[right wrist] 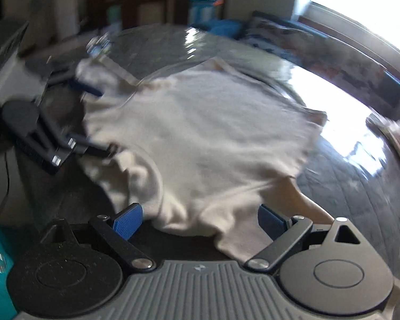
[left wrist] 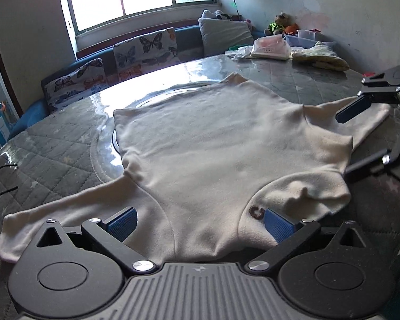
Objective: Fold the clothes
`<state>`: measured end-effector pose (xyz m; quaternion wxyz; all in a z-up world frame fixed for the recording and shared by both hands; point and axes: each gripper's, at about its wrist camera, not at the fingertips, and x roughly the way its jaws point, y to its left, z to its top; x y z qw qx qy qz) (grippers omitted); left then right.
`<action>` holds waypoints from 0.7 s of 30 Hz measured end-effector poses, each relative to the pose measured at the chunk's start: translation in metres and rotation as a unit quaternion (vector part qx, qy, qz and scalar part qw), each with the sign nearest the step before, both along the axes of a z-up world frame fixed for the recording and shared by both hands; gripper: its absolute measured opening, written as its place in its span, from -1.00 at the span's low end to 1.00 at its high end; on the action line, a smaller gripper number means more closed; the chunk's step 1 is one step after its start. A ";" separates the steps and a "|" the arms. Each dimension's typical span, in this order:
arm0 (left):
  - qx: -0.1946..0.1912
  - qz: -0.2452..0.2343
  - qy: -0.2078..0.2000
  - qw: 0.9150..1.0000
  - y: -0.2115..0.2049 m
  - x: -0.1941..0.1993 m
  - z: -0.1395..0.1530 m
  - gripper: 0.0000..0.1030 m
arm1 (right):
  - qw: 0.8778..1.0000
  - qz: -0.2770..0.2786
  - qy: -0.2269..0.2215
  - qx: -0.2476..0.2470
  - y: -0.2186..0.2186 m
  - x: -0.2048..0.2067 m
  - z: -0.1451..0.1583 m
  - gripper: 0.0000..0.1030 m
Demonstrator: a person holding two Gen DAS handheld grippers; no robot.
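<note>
While both tongs gape, the cream shirt [left wrist: 200, 146] lies between them.

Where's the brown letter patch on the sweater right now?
In the left wrist view, the brown letter patch sits on the cream sweater near its collar, just left of the left tool's right-hand blue pad.

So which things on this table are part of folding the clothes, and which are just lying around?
Part of the job:
cream long-sleeved top, spread flat
left gripper, open at its collar end
right gripper, open at the other shoulder

Lying about:
pile of folded clothes at the far edge
clear storage bins
teddy bear
butterfly cushions
</note>
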<state>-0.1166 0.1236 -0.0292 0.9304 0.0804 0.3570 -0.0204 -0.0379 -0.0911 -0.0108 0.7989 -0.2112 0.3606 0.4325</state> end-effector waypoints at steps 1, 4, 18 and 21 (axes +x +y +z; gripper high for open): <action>-0.003 0.001 -0.004 1.000 0.000 0.000 0.004 1.00 | 1.000 -0.014 0.009 0.014 -0.005 0.003 0.001 0.85; -0.016 0.006 -0.015 1.000 0.001 0.000 0.014 1.00 | 0.998 -0.047 0.029 0.018 -0.017 0.010 -0.008 0.85; -0.054 -0.015 -0.017 0.998 -0.030 0.027 0.020 1.00 | 0.969 -0.234 0.046 0.062 -0.113 0.043 -0.019 0.84; -0.052 -0.013 -0.008 0.999 -0.035 0.030 0.015 1.00 | 0.966 -0.257 0.021 0.034 -0.128 0.047 -0.023 0.84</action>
